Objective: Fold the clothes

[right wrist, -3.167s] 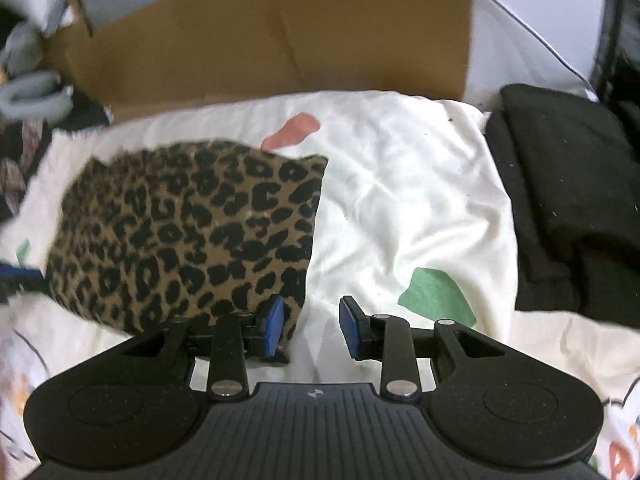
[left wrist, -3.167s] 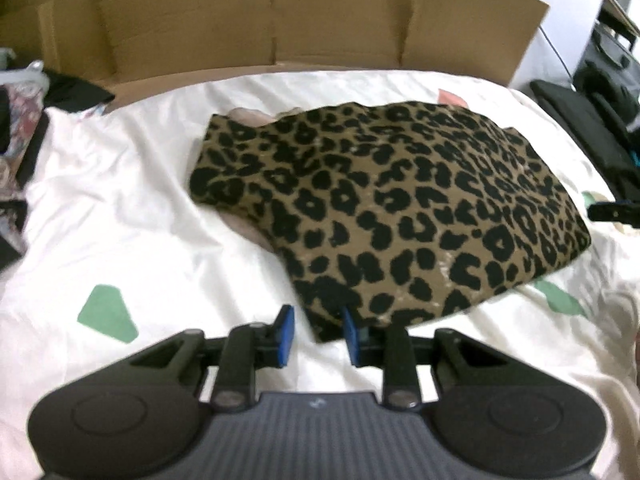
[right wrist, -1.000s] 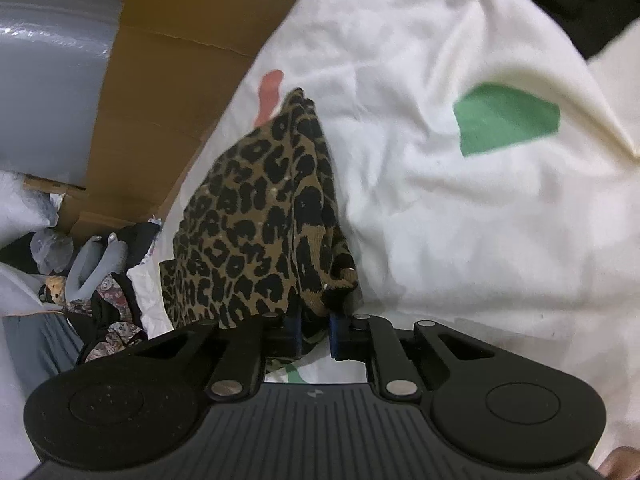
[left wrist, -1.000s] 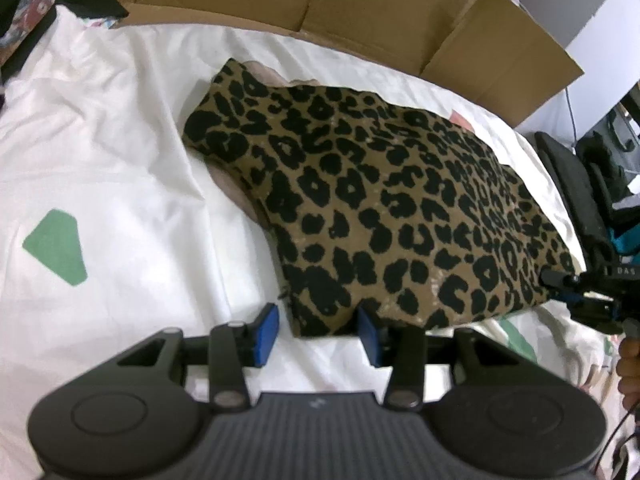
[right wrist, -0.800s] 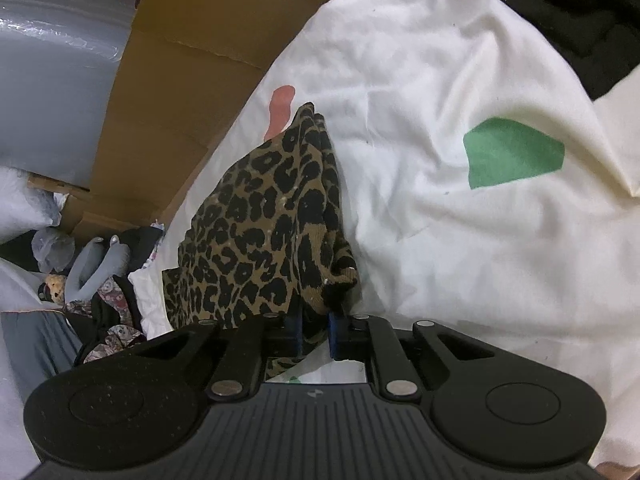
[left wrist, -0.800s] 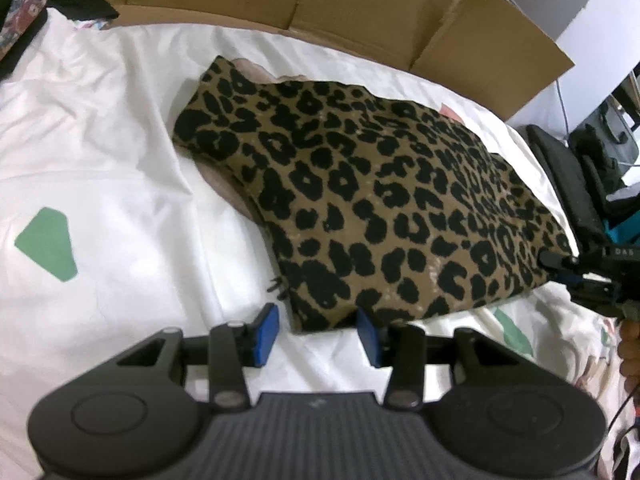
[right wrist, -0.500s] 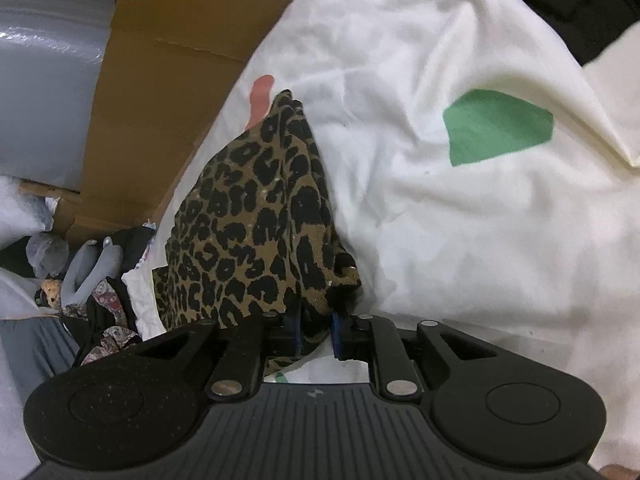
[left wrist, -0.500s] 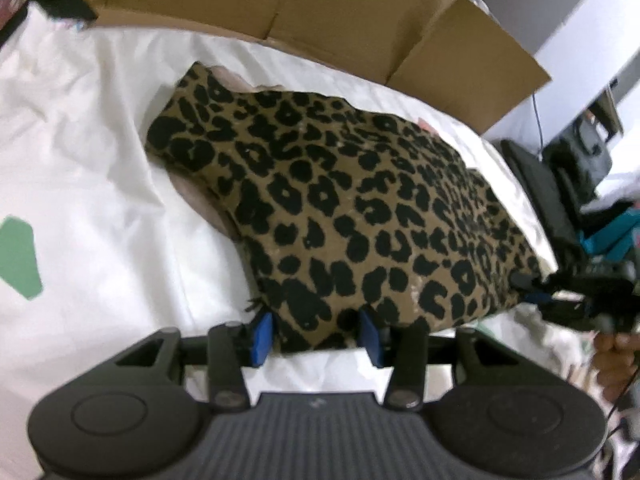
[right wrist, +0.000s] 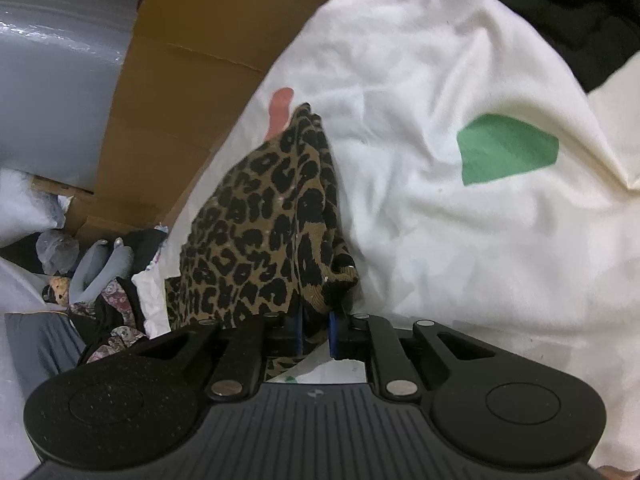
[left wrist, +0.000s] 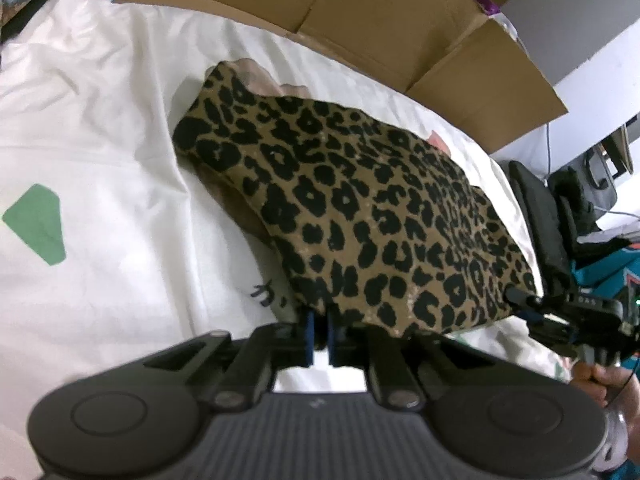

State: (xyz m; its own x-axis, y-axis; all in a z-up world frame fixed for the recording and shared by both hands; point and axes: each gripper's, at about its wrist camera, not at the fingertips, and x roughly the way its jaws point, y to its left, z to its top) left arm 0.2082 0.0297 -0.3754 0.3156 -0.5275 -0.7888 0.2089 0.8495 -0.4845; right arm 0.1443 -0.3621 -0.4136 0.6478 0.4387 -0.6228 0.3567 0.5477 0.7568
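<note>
Leopard-print garment (left wrist: 360,216) lying on the white sheet (left wrist: 100,120), long axis running from the cardboard box (left wrist: 400,20) toward its gripped near edge, left gripper (left wrist: 319,338) pinching one near corner, right gripper (right wrist: 315,334) clamping the other

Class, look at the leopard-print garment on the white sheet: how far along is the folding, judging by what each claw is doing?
Done: the leopard-print garment already lies as a compact layered shape on the white sheet. In hand: the left claw is shut on its near edge, and the right claw pinches a bunched corner at the other end. Left: probably carrying that edge over for another fold, then smoothing and releasing.
</note>
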